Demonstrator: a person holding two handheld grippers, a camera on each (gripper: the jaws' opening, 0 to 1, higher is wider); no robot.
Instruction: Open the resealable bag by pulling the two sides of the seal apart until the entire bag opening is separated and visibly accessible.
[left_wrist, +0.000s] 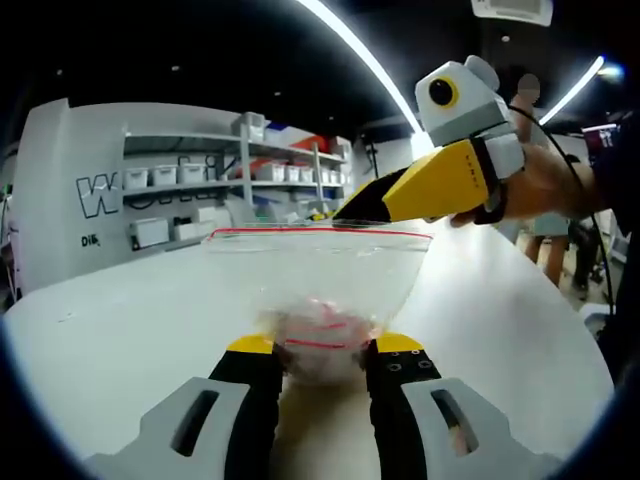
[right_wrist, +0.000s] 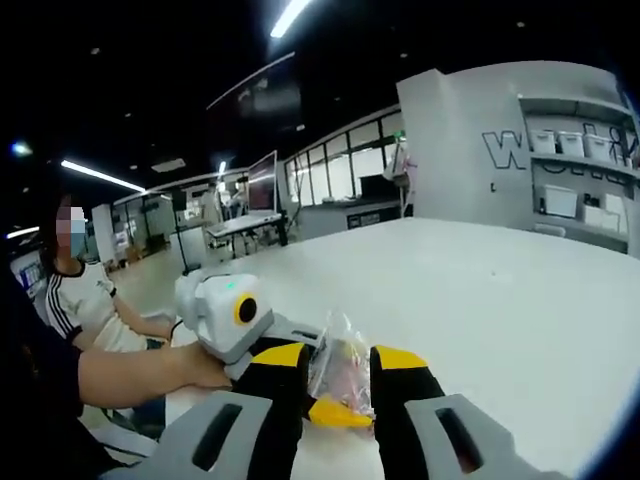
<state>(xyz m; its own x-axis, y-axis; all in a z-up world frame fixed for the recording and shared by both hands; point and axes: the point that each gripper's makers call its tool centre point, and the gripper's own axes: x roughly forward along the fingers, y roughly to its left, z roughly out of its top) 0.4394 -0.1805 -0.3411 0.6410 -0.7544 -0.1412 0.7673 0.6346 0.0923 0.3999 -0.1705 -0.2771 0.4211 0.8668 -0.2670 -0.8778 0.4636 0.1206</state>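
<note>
The clear resealable bag is held up off the white tabletop, suspended between the two tools, with its red-lined seal edge running straight across in the left gripper view. The left gripper has its yellow-tipped jaws closed on the near side of the bag, the film bunched between them, with something pinkish inside the bag that I cannot identify. The right gripper comes in from the right of that view, a person's hand behind it, and its dark tip sits at the far side of the seal edge; in the right gripper view the right gripper has crumpled clear film between its jaws, so I judge it to be pinching the bag as well, though the exact contact is hard to make out. The mouth looks partly bowed open, but I cannot tell whether the seal is parted along its whole length. Risks, as judged: thin film slipping from either pinch under pull; a grip taking both walls at once, which would keep the seal shut; an uneven pull that tears the film or spills the contents onto the tabletop. Shelving with white bins stands beyond the table's far edge.
</note>
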